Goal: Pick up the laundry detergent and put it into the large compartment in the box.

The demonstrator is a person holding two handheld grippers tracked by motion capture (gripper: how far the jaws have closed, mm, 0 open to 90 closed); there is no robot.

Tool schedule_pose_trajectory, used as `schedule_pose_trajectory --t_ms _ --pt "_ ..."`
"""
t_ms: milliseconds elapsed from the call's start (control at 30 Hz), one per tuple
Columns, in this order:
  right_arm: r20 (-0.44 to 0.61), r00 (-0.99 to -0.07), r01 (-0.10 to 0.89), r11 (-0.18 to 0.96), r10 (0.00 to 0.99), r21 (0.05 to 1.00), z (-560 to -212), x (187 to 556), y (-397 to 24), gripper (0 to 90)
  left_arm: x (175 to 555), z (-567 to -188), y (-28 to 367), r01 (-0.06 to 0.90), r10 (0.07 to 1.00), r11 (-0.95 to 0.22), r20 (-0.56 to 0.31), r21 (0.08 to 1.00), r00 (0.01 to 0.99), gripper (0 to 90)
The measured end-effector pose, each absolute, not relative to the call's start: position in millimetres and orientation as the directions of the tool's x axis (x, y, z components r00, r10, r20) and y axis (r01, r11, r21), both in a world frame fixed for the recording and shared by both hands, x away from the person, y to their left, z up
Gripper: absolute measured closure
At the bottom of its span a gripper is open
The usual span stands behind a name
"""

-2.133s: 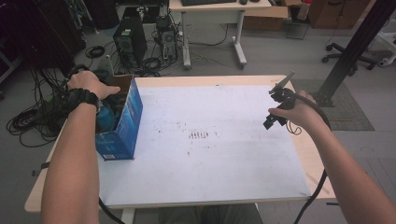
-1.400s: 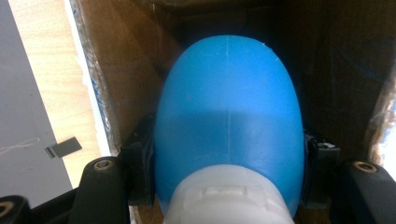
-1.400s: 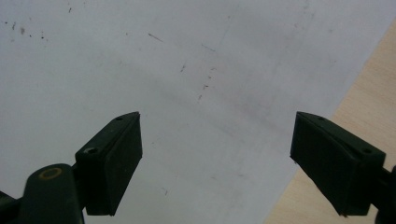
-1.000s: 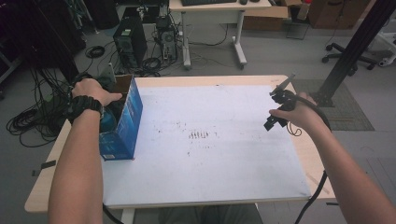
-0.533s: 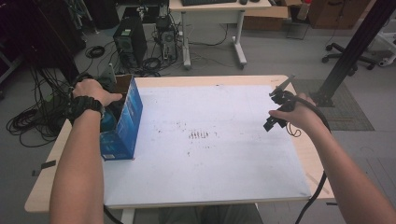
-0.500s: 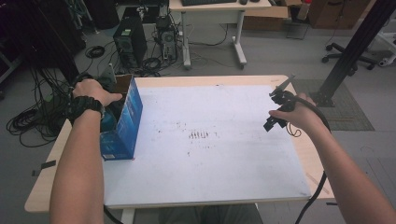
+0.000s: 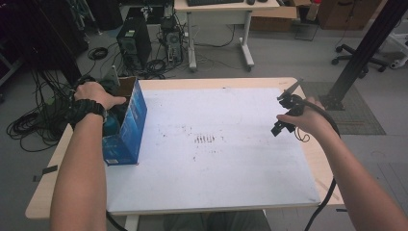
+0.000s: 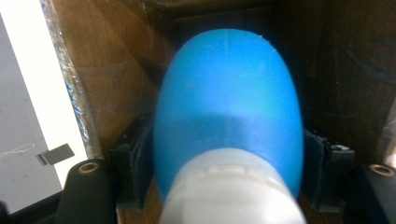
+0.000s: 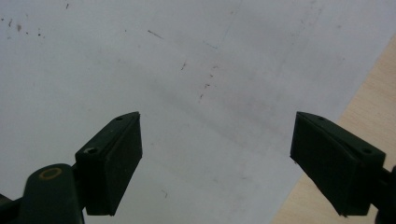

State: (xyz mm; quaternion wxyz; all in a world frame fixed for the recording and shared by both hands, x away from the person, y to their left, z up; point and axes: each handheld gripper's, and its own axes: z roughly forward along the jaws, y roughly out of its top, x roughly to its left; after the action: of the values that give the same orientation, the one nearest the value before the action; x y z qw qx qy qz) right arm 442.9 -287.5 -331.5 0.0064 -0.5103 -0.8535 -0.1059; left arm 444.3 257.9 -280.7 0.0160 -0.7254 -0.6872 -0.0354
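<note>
- Reaching into the blue box [image 7: 126,126] at the left edge of the table [image 7: 240,83], the left hand [image 7: 94,94] holds its gripper [image 8: 224,186] down inside, around a blue bottle [image 8: 227,107] with a white cap [image 8: 229,191].
- The left jaws have just been opening; the dark pads [image 8: 136,163] now stand at both sides of the bottle, and I cannot tell if they press it or only lie beside it.
- If the pads are already loose, I think the bottle can tip against the cardboard wall or drop to the bottom of the box when the hand lifts.
- If they do grip, the round smooth body can slip out, because the pads hold only its lower curved part near the cap.
- The box is light and open on top, so a gripper that catches its wall can drag or tilt it off the table edge.
- The white sheet [image 7: 216,144] in the middle is bare, with small dark marks.
- At the right, the right gripper [image 9: 215,163] hangs over the sheet near its edge, jaws spread wide and empty.
- Its cable [image 7: 325,202] trails by the table side and could snag if that hand moves fast.
</note>
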Motion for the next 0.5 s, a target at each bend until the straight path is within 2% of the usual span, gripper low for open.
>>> schedule_pose_trajectory --t_ms 500 --pt "0.124 -0.482 0.871 0.459 0.867 0.177 -332 443 -288 17.1 441 -270 254 0.999 0.995 -0.042 0.097 0.031 0.039 23.4"
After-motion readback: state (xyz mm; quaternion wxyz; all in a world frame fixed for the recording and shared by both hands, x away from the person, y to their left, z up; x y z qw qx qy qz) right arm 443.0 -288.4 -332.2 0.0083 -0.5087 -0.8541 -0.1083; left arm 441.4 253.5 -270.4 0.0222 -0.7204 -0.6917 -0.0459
